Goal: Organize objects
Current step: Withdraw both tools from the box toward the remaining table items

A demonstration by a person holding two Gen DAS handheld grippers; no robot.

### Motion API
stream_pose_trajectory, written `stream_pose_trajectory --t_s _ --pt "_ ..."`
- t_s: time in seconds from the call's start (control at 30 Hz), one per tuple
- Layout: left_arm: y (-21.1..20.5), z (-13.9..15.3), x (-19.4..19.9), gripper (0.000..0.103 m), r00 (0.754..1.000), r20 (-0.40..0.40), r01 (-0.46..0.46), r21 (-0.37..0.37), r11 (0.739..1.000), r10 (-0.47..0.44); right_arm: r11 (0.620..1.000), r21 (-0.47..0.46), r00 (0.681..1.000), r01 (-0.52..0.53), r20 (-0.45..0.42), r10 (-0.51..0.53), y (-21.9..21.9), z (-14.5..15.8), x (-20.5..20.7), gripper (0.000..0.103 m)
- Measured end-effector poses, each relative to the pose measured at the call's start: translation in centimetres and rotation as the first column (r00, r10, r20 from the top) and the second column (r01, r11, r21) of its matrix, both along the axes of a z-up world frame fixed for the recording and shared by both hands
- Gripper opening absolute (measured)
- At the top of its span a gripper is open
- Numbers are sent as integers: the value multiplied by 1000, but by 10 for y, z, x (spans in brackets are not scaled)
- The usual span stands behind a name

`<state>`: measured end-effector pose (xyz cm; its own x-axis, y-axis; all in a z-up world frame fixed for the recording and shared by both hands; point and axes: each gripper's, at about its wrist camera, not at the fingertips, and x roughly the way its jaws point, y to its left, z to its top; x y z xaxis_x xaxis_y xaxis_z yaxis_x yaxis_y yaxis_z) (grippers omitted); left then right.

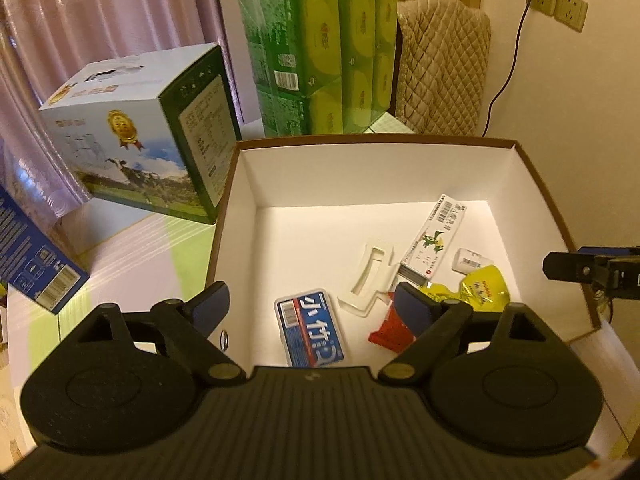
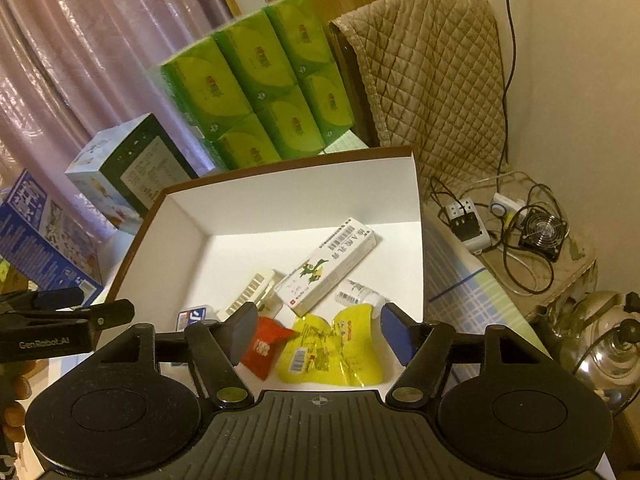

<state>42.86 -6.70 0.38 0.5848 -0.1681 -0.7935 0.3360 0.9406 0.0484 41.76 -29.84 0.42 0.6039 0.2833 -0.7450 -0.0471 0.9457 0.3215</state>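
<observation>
Left wrist view: left gripper spread wide, empty, over the near edge of the white box; blue pack lies flat btwn its fingers, long axis running near-to-far, tilted a bit left. White plastic tray just beyond, slanted. Red sachet sits under the right-hand finger. Right wrist view: right gripper also wide open, nothing held; yellow pouch flat btwn its fingers, green-print carton beyond, lying diagonal, far end pointing up-right, small bottle beside it.

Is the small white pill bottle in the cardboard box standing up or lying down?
Lying down. The small white pill bottle rests on its side on the cardboard box floor, beside the yellow pouch.
</observation>
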Motion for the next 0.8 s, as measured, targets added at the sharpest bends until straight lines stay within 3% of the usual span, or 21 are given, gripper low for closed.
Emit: stream_pose_trajectory --t_s 0.5,0.8 --pt "34 28 -71 87 999 33 -38 -45 998 39 1000 -3 999 -27 40 27 8 21 -55 71" --pt "72 25 -116 87 994 8 -108 -63 992 109 998 -15 998 -62 7 62 23 13 -89 72"
